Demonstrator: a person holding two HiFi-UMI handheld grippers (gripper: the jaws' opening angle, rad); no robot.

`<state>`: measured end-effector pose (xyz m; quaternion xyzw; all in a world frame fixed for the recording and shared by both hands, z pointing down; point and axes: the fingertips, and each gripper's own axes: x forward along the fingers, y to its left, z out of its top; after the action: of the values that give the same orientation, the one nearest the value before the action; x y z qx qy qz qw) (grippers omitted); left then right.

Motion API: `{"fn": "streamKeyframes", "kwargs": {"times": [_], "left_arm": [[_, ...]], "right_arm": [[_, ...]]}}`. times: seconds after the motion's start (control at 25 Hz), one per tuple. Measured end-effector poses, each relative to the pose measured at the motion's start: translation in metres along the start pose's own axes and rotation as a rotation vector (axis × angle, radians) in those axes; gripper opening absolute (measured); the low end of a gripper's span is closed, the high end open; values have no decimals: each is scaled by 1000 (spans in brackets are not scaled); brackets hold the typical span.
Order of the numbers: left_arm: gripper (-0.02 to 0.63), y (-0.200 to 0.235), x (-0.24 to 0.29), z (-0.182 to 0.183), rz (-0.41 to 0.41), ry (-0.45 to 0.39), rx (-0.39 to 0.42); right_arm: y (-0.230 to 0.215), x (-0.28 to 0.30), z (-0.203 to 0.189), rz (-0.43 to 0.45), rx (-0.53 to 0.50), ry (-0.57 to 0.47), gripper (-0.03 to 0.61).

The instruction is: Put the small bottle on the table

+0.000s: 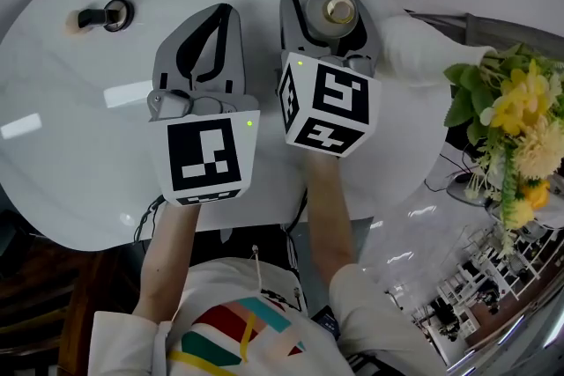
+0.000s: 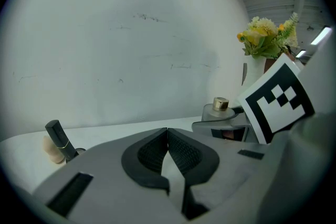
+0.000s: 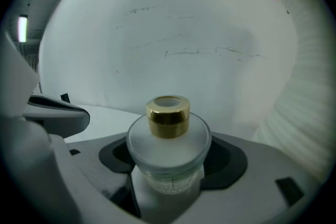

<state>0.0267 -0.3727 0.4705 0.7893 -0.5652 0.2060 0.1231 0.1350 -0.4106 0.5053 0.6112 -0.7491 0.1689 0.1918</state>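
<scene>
Above round white table [image 1: 70, 154], right gripper [image 1: 330, 13] grips small bottle [image 3: 169, 139]; white wall [image 3: 184, 34] behind

This is looking like a room in a home, or a set dressed as one. A round white table [image 1: 70, 145] is standing before a plain white wall [image 2: 131, 50]. Yellow flowers [image 1: 511, 114] are sitting at its right edge and a cosmetic tube [image 1: 92, 17] near its far left edge. A gold-capped bottle [image 3: 168, 139] is adding a dressing-table look. Cables [image 1: 145, 220] are trailing under the near edge, over a dark floor [image 1: 35, 295].
</scene>
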Motion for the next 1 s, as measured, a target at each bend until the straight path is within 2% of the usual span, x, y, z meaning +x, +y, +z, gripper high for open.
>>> {"fn": "streamKeyframes", "kwargs": {"times": [0.68, 1.0], "left_arm": [[17, -1, -6, 4, 12, 2, 4], [17, 6, -20, 18, 27, -22, 18]], "right_arm": [[-1, 0, 0, -1, 10, -2, 336], [-1, -7, 6, -11, 31, -51, 336]]}}
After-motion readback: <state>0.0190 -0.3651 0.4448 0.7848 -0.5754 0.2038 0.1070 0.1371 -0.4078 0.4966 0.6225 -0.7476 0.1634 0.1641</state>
